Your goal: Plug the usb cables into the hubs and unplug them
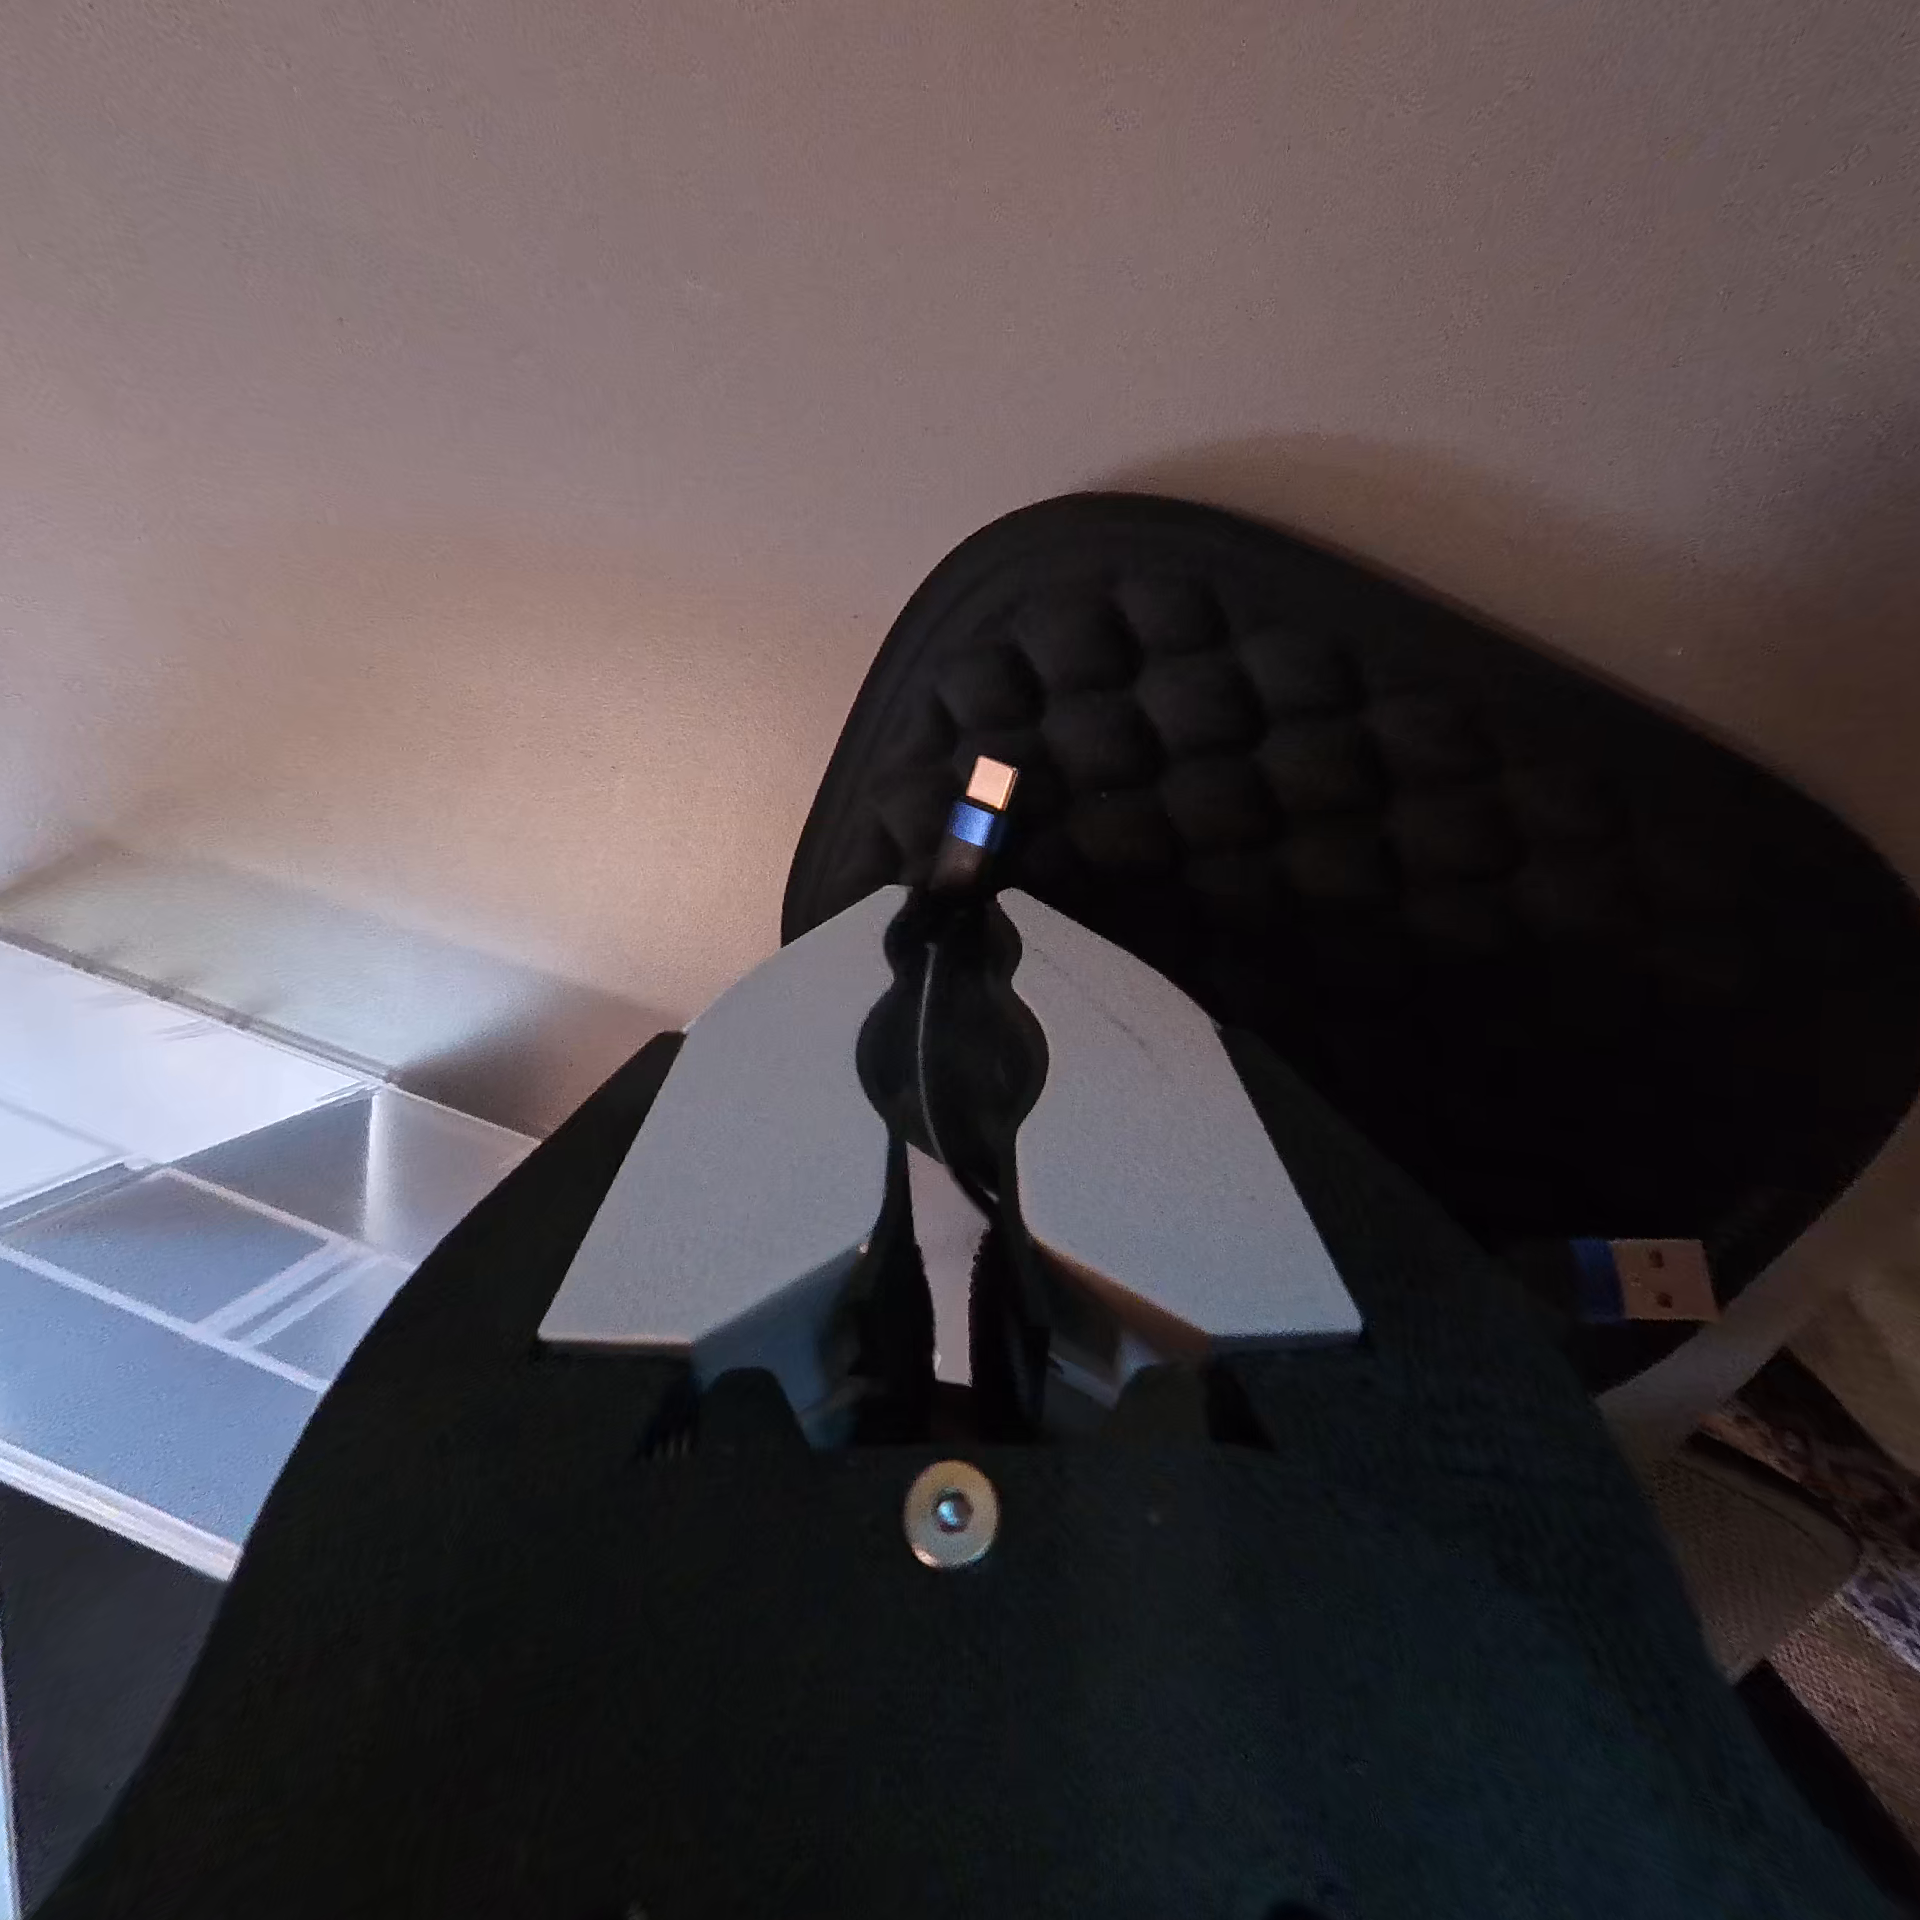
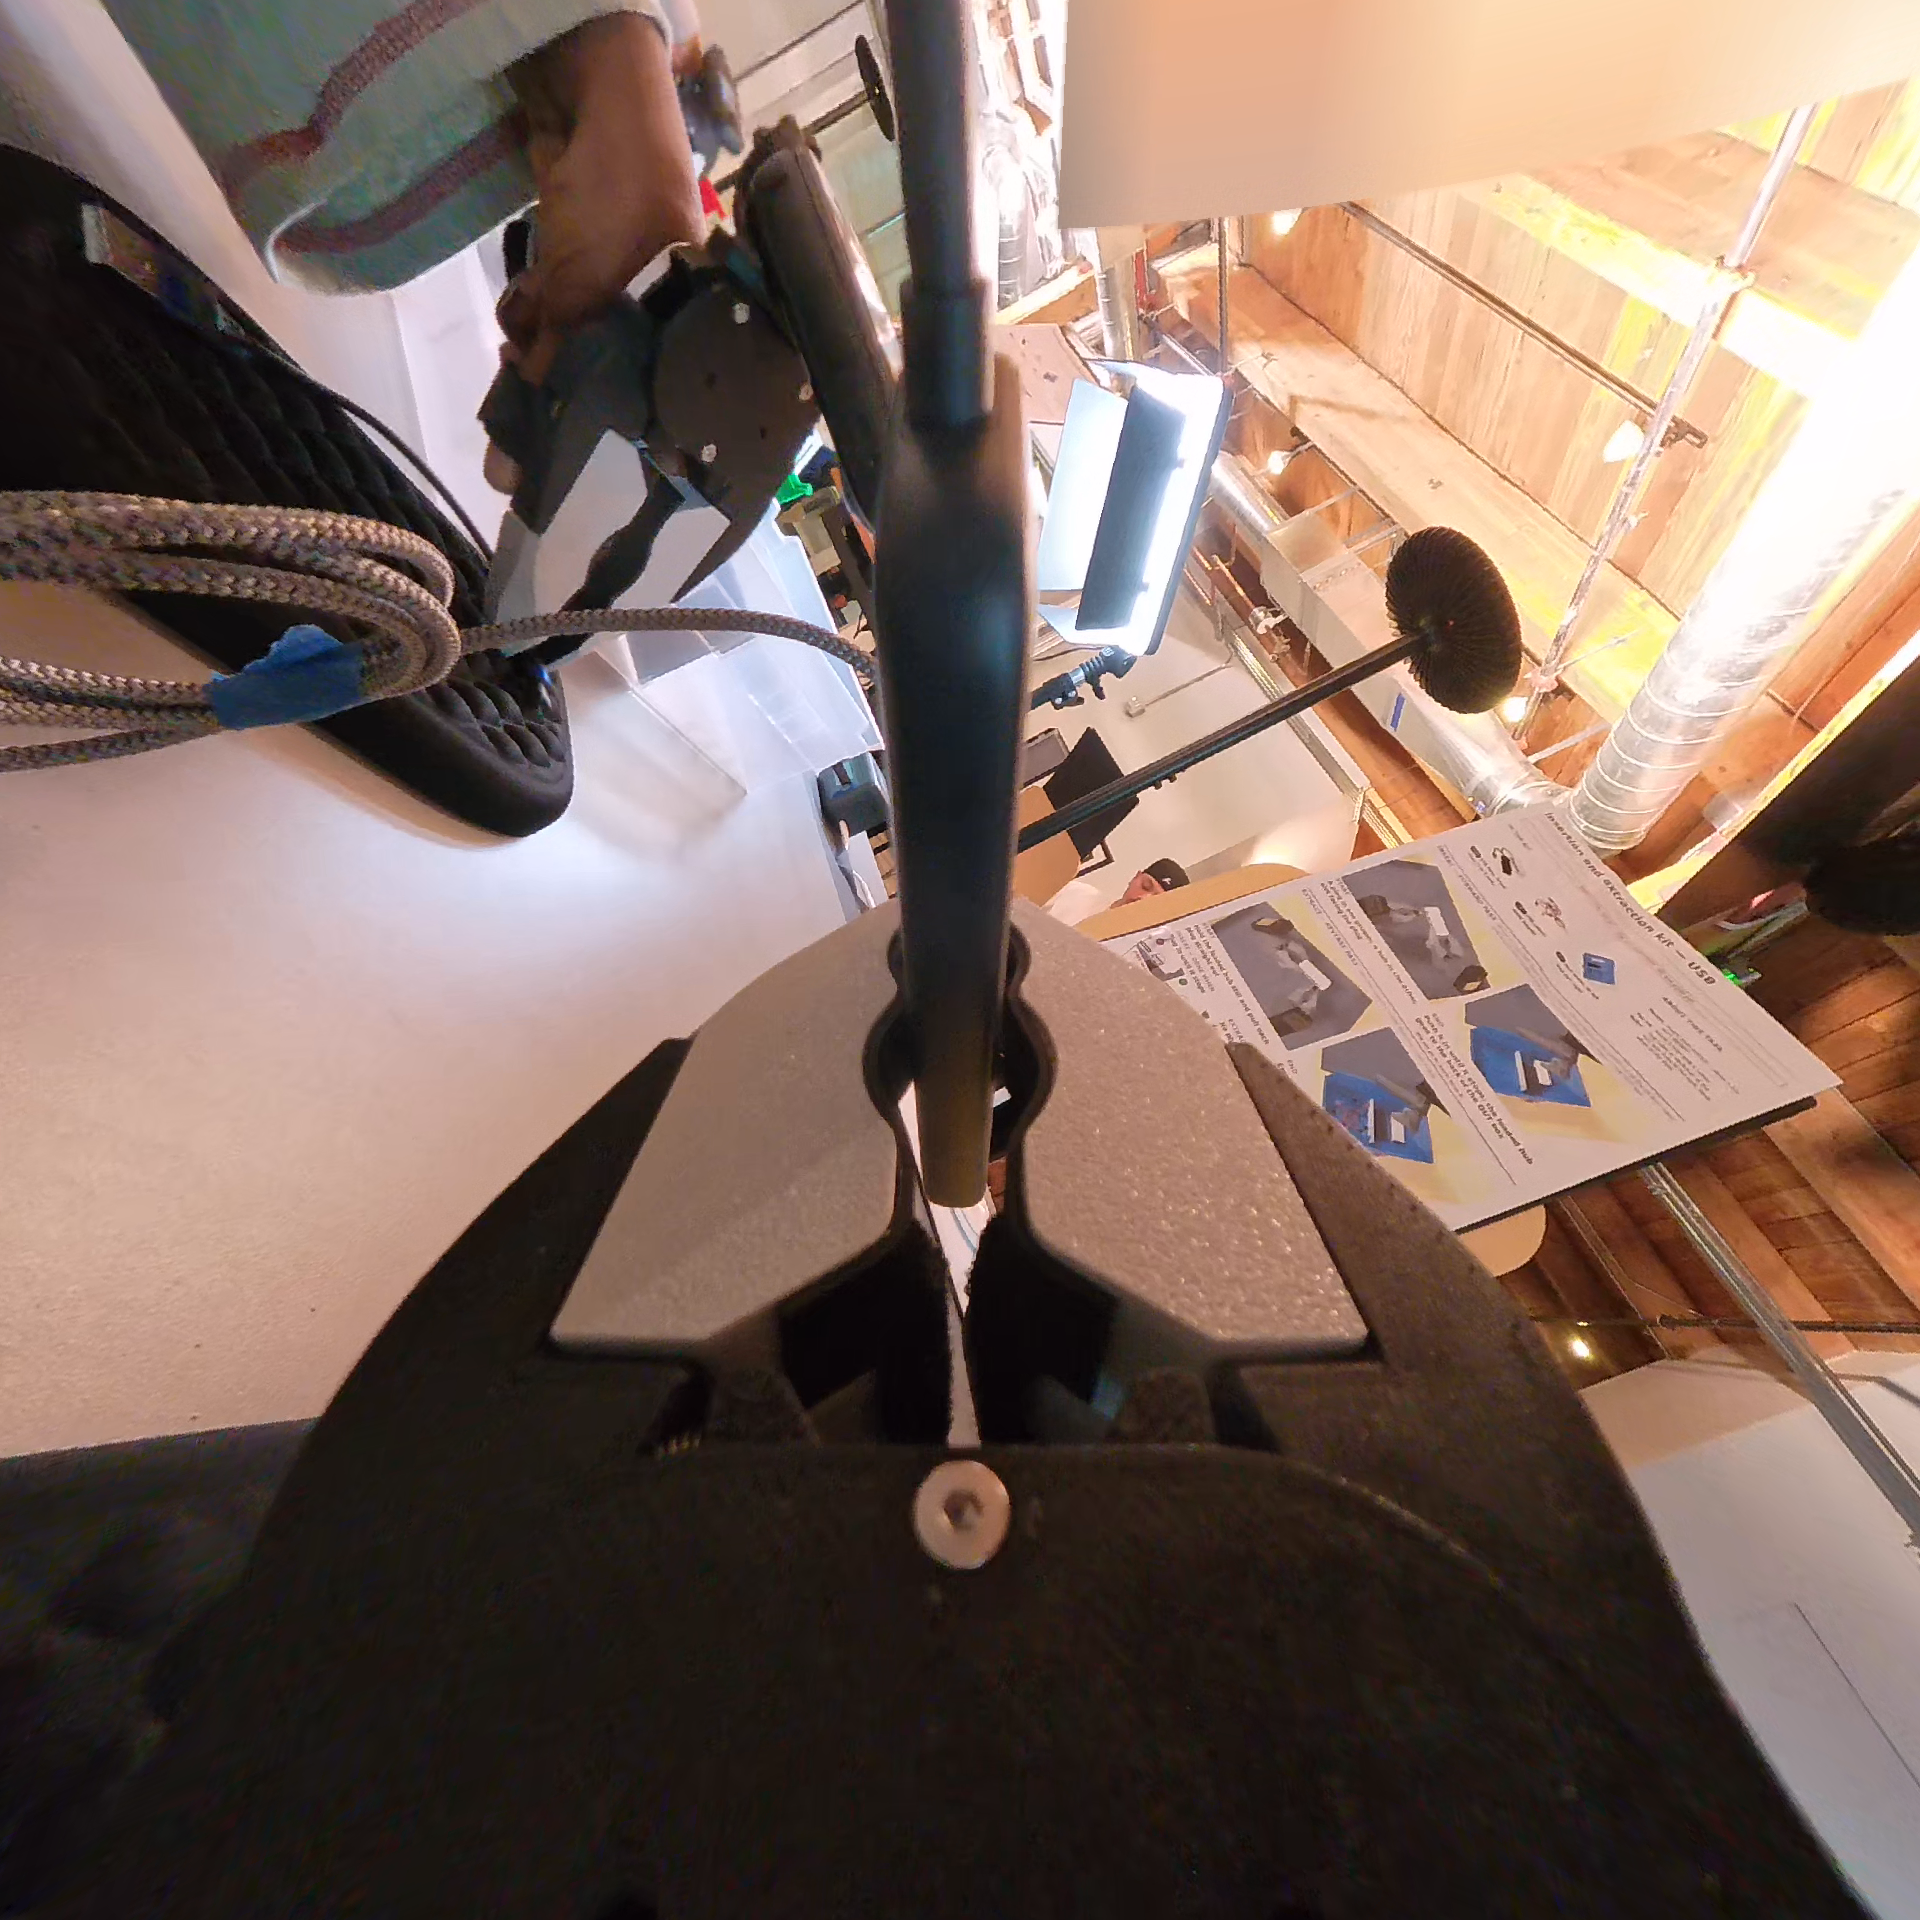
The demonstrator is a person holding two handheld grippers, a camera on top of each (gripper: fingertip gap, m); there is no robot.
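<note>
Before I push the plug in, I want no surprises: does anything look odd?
Nothing damaged or spilled. The left gripper pinches the plug slightly tilted. The right gripper clamps the hub edge-on. The plug points at the pad, not the hub.

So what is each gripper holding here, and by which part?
The left gripper pinches a braided cable just behind its small plug. The right gripper clamps a dark flat hub near its lower end.

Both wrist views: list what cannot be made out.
- Left wrist view: the grey braided cable vanishes between the left claw pads; its run is hidden.
- Right wrist view: the slim dark hub shows edge-on in the right claw; its ports are unseen.
- Left wrist view: the silver flat plug has its cable lost in shadow.
</note>
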